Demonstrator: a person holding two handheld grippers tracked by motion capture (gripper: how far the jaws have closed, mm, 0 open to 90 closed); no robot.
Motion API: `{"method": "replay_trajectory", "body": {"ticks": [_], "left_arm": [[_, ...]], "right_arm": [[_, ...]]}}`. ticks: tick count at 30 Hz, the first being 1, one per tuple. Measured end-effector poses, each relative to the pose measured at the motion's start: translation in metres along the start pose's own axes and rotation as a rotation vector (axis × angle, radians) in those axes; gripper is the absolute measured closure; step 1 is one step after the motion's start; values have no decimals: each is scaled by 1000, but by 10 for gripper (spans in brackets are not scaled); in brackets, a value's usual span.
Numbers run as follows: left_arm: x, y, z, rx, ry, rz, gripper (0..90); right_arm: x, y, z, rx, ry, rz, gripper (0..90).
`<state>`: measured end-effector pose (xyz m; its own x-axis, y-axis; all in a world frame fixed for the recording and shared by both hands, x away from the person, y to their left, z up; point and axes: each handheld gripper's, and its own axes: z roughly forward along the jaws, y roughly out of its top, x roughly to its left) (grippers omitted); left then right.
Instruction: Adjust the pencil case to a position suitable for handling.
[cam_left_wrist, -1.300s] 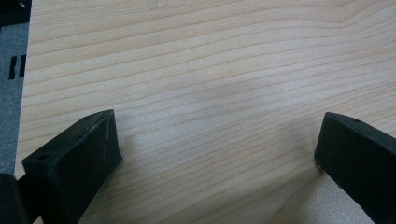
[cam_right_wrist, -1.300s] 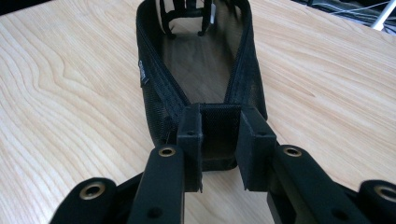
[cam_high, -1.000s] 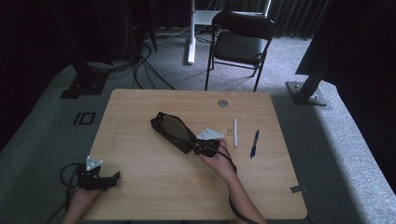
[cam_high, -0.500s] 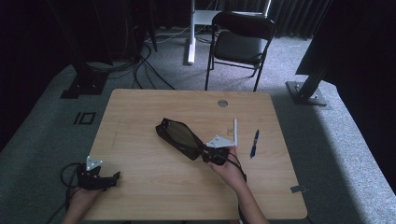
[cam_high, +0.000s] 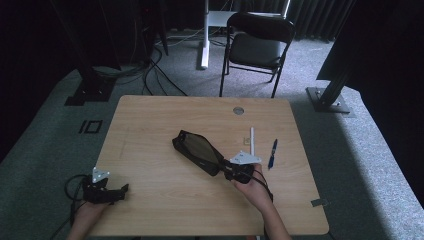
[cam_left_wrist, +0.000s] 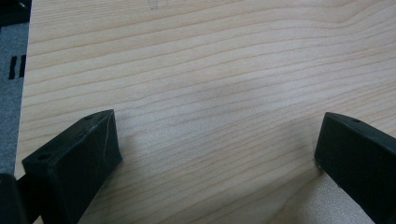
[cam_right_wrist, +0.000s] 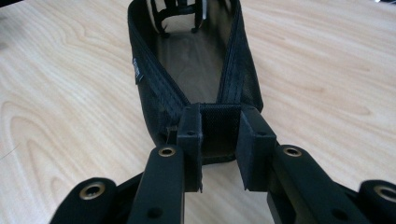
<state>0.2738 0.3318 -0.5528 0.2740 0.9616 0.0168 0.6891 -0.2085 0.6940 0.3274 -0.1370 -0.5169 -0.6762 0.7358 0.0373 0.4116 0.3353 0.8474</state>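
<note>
A black zip pouch (cam_high: 197, 150) lies open on the wooden table (cam_high: 145, 125), running diagonally across its middle. My right gripper (cam_high: 226, 171) is shut on the pouch's near right end. In the right gripper view the two pads press on the fabric end wall of the pouch (cam_right_wrist: 196, 60), my right gripper (cam_right_wrist: 218, 140) pointing along its open length. My left gripper (cam_high: 120, 190) rests at the table's front left corner. In the left gripper view my left gripper (cam_left_wrist: 217, 154) stands wide open over bare wood (cam_left_wrist: 210, 70) with nothing between its jaws.
A blue pen (cam_high: 272, 153), a white stick (cam_high: 252, 142) and a small pale piece (cam_high: 245, 140) lie just right of the pouch. A round grommet (cam_high: 238, 110) sits near the far edge. A black folding chair (cam_high: 260, 45) stands beyond the table.
My right gripper has moved to the right and a little nearer the front edge, dragging the pouch with it. The left gripper has stayed where it was.
</note>
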Motion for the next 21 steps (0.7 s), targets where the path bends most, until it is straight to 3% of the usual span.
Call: {"method": "replay_trajectory", "body": {"ticks": [21], "left_arm": [[0,0,0,1,0,2,3]], "right_arm": [[-5,-24,-38,1,-3,22,733]]}}
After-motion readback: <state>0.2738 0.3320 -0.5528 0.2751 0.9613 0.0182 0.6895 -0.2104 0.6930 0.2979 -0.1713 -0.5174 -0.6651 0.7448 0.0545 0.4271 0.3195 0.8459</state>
